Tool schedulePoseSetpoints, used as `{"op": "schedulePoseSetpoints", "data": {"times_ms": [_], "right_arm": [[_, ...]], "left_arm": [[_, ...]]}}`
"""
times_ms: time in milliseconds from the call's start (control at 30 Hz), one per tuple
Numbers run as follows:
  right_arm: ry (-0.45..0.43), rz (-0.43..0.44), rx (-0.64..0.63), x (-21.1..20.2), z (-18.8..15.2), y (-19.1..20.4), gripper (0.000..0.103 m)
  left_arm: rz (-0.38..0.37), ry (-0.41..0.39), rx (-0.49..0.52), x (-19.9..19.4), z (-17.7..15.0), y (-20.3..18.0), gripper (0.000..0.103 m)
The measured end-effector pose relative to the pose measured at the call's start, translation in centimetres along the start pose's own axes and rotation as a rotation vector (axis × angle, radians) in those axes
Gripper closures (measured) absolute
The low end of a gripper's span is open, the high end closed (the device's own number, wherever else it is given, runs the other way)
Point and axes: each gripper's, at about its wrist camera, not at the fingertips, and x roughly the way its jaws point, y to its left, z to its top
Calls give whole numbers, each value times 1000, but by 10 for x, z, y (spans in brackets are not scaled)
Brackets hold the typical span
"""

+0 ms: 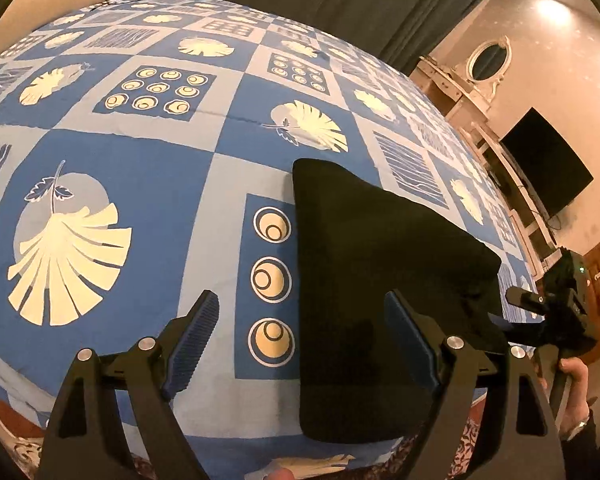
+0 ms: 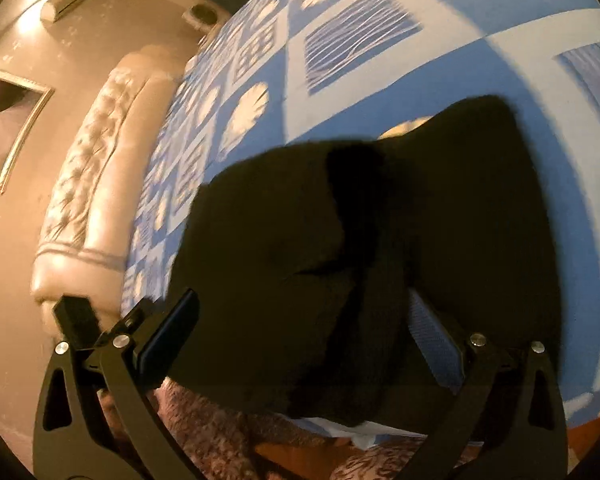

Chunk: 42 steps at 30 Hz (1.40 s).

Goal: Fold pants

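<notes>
The black pants [image 1: 380, 280] are laid on the blue patterned bed [image 1: 140, 160], near its front edge, already doubled into a compact shape. The left tool [image 1: 304, 344] is held released above them, with nothing between its fingers. The right tool [image 2: 308, 340] is also spread wide around the cloth, not clenched on it. The fabric is judged soft, light and limp, so it should be taken at a corner or a folded edge, where the layers can be pinched together.

Black pants [image 1: 364, 280] lie folded into a compact shape near the bedspread's front edge.
</notes>
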Motion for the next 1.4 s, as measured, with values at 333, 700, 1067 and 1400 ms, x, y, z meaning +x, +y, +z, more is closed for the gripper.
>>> {"op": "schedulePoseSetpoints", "data": {"times_ms": [333, 700, 1067, 1400], "right_arm": [[94, 5, -8, 23, 3, -1, 2], [108, -7, -41, 18, 0, -4, 87], [-29, 4, -102, -45, 8, 1, 91], [-51, 6, 47, -51, 1, -69, 90]], "left_arm": [[2, 22, -10, 9, -8, 0, 20], [-41, 64, -117, 17, -11, 15, 17], [-86, 81, -84, 19, -15, 1, 17], [-116, 108, -45, 35, -25, -22, 17]]}}
